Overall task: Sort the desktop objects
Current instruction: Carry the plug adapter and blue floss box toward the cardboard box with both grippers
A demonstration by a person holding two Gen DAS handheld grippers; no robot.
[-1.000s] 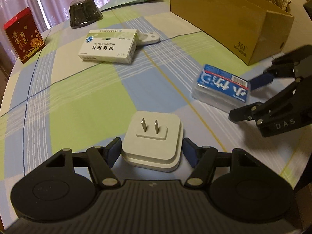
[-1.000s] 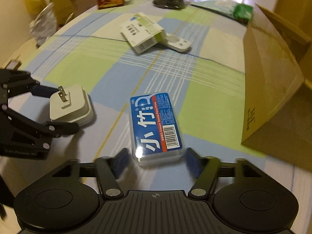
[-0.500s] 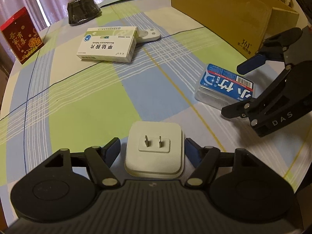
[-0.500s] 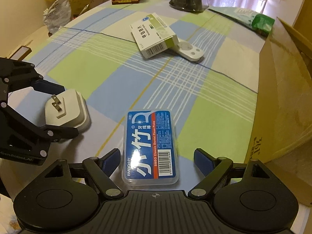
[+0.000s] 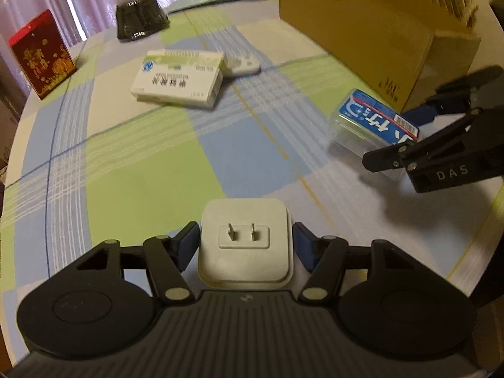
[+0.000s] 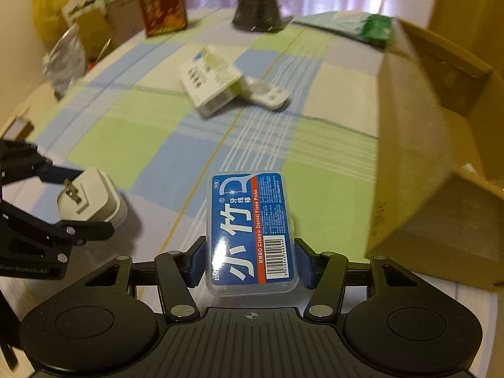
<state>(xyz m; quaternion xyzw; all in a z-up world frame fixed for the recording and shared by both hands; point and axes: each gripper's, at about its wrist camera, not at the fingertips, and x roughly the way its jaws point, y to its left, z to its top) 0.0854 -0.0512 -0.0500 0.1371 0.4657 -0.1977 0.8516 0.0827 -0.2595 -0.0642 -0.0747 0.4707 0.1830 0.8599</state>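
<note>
Checked tablecloth (image 5: pixel 132 173): left tool (image 5: pixel 245 245) clamps plug (image 5: pixel 245 241); right tool (image 6: pixel 250 264) clamps floss box (image 6: pixel 252 233).

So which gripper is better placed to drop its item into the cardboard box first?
Right. The right gripper already clamps the floss box beside the cardboard box; the left gripper and plug sit farther away.

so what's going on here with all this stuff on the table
A person is sorting things on a checked tablecloth with a hand-held gripper in each hand. The left hand-held gripper has its fingers against both sides of a white plug adapter, prongs facing up. The right hand-held gripper is closed on a blue dental floss pick box. An open cardboard box sits to the right. A white medicine box, a red box and a dark bowl lie untouched further back.
</note>
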